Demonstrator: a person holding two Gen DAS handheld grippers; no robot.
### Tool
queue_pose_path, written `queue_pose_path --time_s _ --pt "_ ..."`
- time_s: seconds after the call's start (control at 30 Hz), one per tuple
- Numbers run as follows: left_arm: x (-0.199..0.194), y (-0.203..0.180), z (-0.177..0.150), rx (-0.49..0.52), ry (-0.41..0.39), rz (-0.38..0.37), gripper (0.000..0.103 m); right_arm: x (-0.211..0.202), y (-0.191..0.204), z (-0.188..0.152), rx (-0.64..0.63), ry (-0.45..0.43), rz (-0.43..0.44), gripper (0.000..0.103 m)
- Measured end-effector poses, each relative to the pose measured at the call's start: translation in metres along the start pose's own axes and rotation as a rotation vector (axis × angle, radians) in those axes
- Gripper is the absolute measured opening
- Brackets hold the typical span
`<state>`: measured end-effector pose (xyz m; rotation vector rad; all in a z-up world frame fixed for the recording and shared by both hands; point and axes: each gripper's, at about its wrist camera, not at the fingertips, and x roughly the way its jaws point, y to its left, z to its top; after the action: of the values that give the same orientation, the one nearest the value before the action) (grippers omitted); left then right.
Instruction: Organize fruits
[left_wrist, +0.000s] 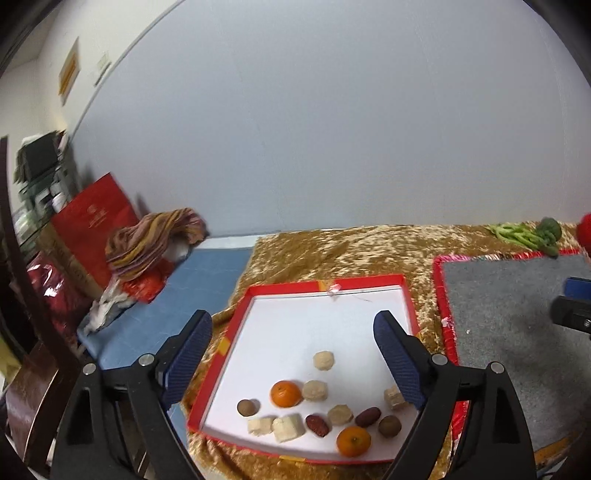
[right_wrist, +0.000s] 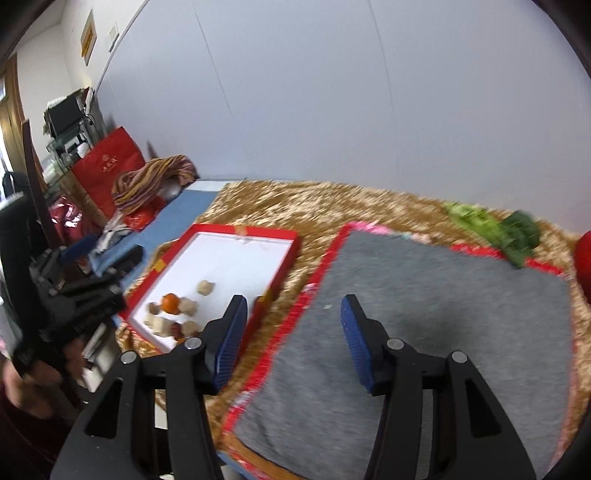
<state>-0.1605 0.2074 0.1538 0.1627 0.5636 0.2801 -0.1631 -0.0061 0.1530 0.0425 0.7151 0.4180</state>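
Orange tangerines (left_wrist: 285, 393) lay in the red tray (left_wrist: 325, 282), light, soft-skinned; grip across the middle. Left tool (left_wrist: 291, 334) spread above the tray; right tool (right_wrist: 293, 317) spread, empty.

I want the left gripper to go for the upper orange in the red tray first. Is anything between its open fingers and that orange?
Nothing visible blocks it. The left gripper hangs open above the red tray, and the upper orange lies uncovered below. A pale round piece touches its right side, and a brown round fruit sits just to its left.
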Motion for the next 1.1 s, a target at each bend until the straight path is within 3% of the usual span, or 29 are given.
queue_pose_path --time_s 0.1,0.3,0.4,0.43,0.6,0.77,1.1 --pt "-0.013 0.013 0.004 -0.052 0.016 0.037 0.089 -0.022 0.006 -0.002 -0.023 -0.048 -0.041 0.057" --pt "-0.058 0.043 0.009 -0.145 0.022 0.064 0.090 -0.076 0.029 -0.011 0.016 -0.135 -0.034 0.067" --pt "-0.092 0.057 0.012 -0.151 -0.035 0.109 0.093 -0.101 0.052 -0.014 -0.004 -0.163 -0.011 0.069" --pt "-0.101 0.061 0.012 -0.157 -0.048 0.117 0.103 -0.109 0.060 -0.016 -0.011 -0.173 -0.001 0.072" --pt "-0.155 0.089 0.014 -0.216 -0.108 0.110 0.103 -0.152 0.107 -0.016 -0.071 -0.228 0.055 0.074" --pt "-0.192 0.110 0.017 -0.269 -0.141 0.125 0.103 -0.196 0.140 -0.015 -0.102 -0.304 0.096 0.082" --pt "-0.242 0.129 0.015 -0.303 -0.203 0.176 0.103 -0.244 0.170 -0.015 -0.105 -0.387 0.112 0.097"
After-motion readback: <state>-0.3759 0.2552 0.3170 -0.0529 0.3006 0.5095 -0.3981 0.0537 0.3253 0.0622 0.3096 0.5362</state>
